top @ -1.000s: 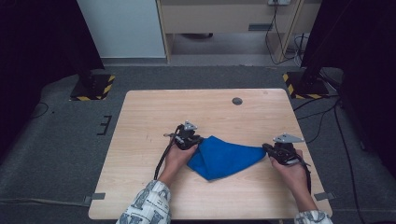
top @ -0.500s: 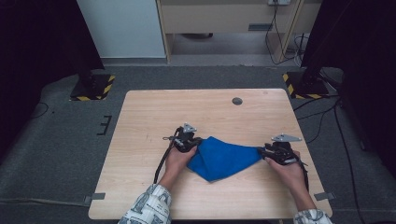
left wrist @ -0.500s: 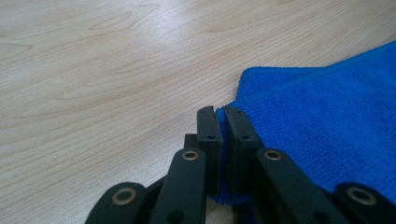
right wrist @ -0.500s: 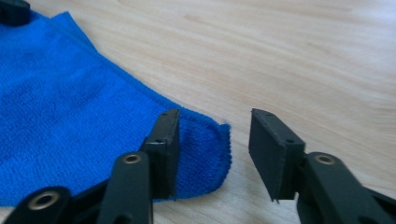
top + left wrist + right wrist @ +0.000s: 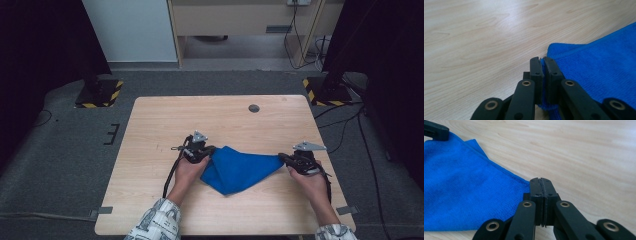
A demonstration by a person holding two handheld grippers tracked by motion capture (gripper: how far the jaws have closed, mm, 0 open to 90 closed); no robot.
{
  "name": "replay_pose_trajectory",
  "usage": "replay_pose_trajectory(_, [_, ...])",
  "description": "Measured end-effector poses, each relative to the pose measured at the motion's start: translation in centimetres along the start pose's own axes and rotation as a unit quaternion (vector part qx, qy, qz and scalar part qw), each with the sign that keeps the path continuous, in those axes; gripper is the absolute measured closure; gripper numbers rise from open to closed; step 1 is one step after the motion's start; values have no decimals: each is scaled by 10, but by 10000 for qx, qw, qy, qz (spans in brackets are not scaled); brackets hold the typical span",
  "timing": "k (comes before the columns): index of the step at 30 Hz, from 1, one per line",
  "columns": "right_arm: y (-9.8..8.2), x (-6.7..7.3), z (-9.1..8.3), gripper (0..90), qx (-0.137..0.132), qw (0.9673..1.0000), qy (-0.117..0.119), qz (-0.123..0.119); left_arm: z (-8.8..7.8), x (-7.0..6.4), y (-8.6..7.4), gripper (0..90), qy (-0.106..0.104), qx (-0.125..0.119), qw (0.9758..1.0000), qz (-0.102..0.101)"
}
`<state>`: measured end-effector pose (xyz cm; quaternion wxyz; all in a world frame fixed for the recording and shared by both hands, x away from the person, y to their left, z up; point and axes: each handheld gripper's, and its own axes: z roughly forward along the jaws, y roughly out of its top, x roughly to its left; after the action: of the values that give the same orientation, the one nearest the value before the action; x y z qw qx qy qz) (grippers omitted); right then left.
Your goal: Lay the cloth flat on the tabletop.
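- A blue cloth point(image 5: 239, 170) lay on the wooden surface point(image 5: 225, 117), toward the near edge and roughly midway between the person's two hands.
- It was folded over on itself into a rough triangle, with its long top edge stretched between the hands and its point hanging toward the person.
- The left gripper point(image 5: 206, 151) sat at the cloth's left corner. In the left gripper view, the gripper point(image 5: 542, 59) had its jaws pressed together on a thin fold of blue fabric point(image 5: 599, 72), which showed between them and below them.
- The right gripper point(image 5: 286, 158) sat at the cloth's right corner. In the right gripper view, that gripper point(image 5: 540, 180) had its jaws fully together right at the tip of the cloth point(image 5: 461, 192); they had just been closing. I couldn't make out any fabric actually caught between them; the corner ended just at the jaws' left side.
- Far off in that same view, the other gripper's black tip point(image 5: 435, 130) rested at the cloth's far corner.
- A small dark round hole point(image 5: 254, 108) marked the surface near its far edge, well apart from the cloth.
- Patterned sleeves point(image 5: 155, 222) showed at the near edge.
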<state>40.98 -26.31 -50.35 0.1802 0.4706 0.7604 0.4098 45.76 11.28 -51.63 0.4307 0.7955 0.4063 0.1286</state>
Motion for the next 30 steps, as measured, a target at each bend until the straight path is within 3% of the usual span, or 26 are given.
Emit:
replay_pose_trajectory(7, [19, 16, -17, 895, -460, 9987, -66, -217, -23, 0, 18, 866, -1, -334, 9994, 38])
replay_pose_trajectory(20, [58, 21, -46, 897, -867, 9957, -56, -306, -65, -7, 50, 869, 164, -724, 9970, 223])
replay_pose_trajectory(24, [73, 30, -59, 896, -1096, 9929, 64, -449, -81, -10, 62, 869, 229, -828, 9958, 329])
replay_pose_trajectory(30, [93, 39, -72, 897, -1258, 9903, 68, -593, -102, -14, 78, 869, 320, -983, 9938, 414])
